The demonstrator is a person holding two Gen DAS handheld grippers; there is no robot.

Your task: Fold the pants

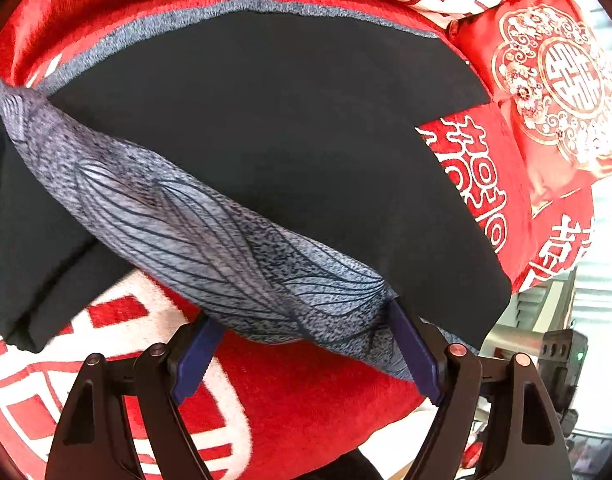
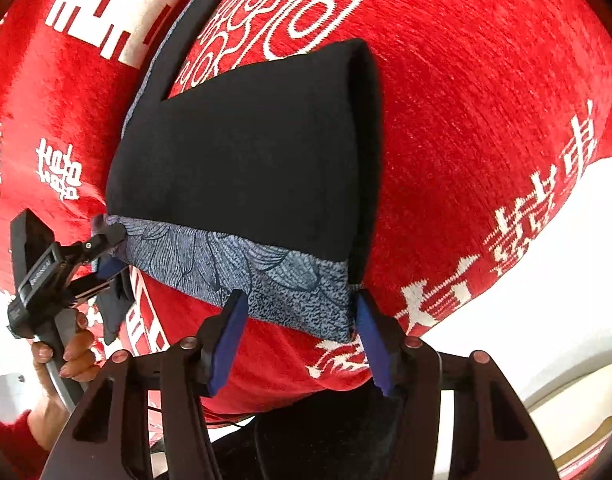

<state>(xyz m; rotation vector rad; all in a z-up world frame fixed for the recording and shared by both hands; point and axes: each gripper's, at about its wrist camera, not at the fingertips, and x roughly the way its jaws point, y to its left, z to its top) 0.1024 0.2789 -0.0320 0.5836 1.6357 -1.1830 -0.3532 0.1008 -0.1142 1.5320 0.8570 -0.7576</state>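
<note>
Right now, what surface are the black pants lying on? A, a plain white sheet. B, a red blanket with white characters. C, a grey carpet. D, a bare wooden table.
B: the black pants, with their grey patterned band, lie on a red blanket woven with white characters.

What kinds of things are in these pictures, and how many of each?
Pants: 1
Red bedspread: 1
Red embroidered cushion: 1
Claws: 2 (left claw, right claw)
Hand holding a claw: 1
Total: 6, leaving out the blurry background bits.
</note>
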